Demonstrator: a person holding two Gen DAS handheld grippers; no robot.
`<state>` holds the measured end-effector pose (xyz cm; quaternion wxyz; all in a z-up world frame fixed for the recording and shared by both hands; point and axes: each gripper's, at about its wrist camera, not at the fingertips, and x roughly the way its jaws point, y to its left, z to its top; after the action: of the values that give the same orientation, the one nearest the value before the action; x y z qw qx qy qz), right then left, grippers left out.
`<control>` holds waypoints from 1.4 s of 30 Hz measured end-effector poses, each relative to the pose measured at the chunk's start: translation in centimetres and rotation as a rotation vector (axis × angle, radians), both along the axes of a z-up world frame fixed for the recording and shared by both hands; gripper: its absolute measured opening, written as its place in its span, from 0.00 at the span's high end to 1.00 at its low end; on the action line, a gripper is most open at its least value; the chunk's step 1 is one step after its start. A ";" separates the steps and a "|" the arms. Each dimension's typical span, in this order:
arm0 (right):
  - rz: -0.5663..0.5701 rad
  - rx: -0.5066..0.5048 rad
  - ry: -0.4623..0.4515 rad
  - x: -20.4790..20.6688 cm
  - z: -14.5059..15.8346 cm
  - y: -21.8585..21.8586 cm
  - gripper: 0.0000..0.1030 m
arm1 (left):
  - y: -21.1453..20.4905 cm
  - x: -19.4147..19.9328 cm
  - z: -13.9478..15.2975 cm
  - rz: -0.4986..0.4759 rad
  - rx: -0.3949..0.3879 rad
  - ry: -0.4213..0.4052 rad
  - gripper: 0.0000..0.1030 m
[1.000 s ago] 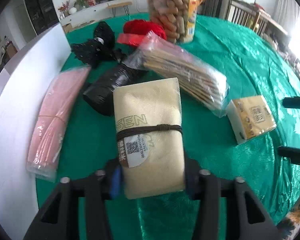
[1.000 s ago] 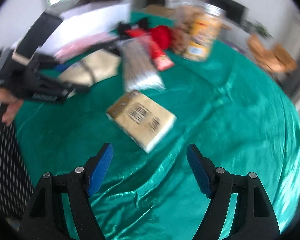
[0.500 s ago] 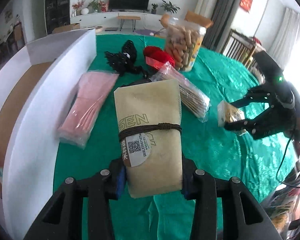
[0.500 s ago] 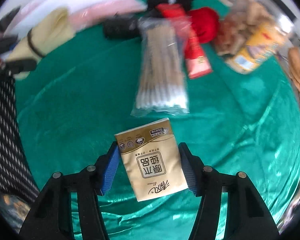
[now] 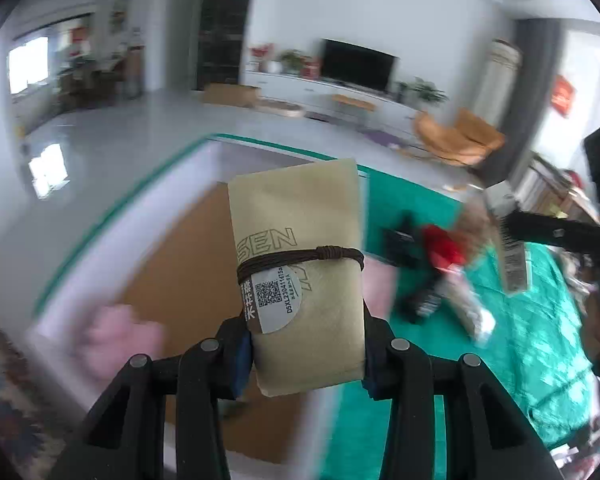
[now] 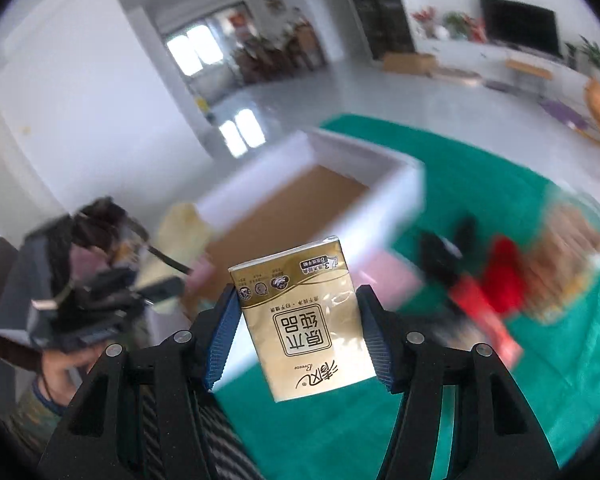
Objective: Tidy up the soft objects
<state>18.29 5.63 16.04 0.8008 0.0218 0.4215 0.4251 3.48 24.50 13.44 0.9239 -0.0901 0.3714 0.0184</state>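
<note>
My left gripper [image 5: 306,364] is shut on a beige folded cloth bundle [image 5: 300,276] tied with a brown cord, held in the air over the white-walled box [image 5: 172,264] with a brown floor. A pink soft item [image 5: 116,336] lies in that box. My right gripper [image 6: 298,340] is shut on a gold tissue pack [image 6: 306,320], held up above the green tablecloth [image 6: 540,380], in front of the box [image 6: 300,208]. The left gripper with its bundle shows blurred at the left of the right wrist view [image 6: 100,288].
On the green table lie a pink packet [image 6: 384,276], black items [image 6: 444,256], a red item [image 6: 500,276], a red packet [image 6: 484,320] and a jar of snacks [image 6: 568,256]. The right gripper's arm [image 5: 560,236] crosses the right of the left wrist view.
Both grippers rose and swung left toward the box. The right gripper lifted the tissue pack off the table. The left bundle now hangs over the box.
</note>
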 end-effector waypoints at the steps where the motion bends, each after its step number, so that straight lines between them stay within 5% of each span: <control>1: 0.011 0.013 0.000 0.0 0.1 1.5 0.41 | 1.3 0.0 0.1 0.038 0.019 0.005 0.53; 2: 0.021 0.027 0.001 -0.1 0.1 3.3 0.40 | 2.5 0.0 -0.1 0.086 0.043 0.012 0.49; 4: 0.039 0.057 0.016 -0.7 -0.6 7.3 0.38 | 4.7 0.1 -1.0 0.194 0.095 0.041 0.16; 6: 0.036 0.058 0.029 -1.0 -1.7 8.9 0.31 | 6.6 0.2 -2.3 0.262 0.102 0.061 0.08; 10: 0.037 0.037 0.013 -1.8 -3.4 10.8 0.25 | 7.7 -0.3 -4.8 0.312 0.079 0.092 0.08; 14: -0.034 0.003 -0.076 -2.5 -4.4 7.0 0.25 | 5.1 -1.7 -5.6 0.280 0.032 0.045 0.08; 19: -0.197 -0.105 -0.170 -3.9 -8.4 -3.3 0.25 | -4.3 -2.3 -5.4 0.071 -0.120 -0.040 0.08; 23: -0.352 -0.268 -0.199 -5.4 -13.5 -11.4 0.25 | -13.3 -1.6 -6.9 -0.150 -0.201 -0.026 0.07; 31: -0.656 -0.421 -0.047 -7.8 -20.3 -24.2 0.25 | -24.0 1.3 -13.0 -0.333 -0.072 0.081 0.07; 35: -0.697 -0.450 -0.018 -8.6 -21.5 -25.9 0.25 | -24.3 0.7 -15.3 -0.315 -0.029 0.087 0.07; 42: -0.715 -0.458 -0.021 -6.5 -22.1 -26.1 0.24 | -22.9 0.3 -16.3 -0.227 -0.070 0.083 0.07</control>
<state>11.82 -20.50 -6.06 0.8862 -0.0161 0.4627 0.0160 3.79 1.65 -2.83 0.9002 -0.0788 0.4175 -0.0953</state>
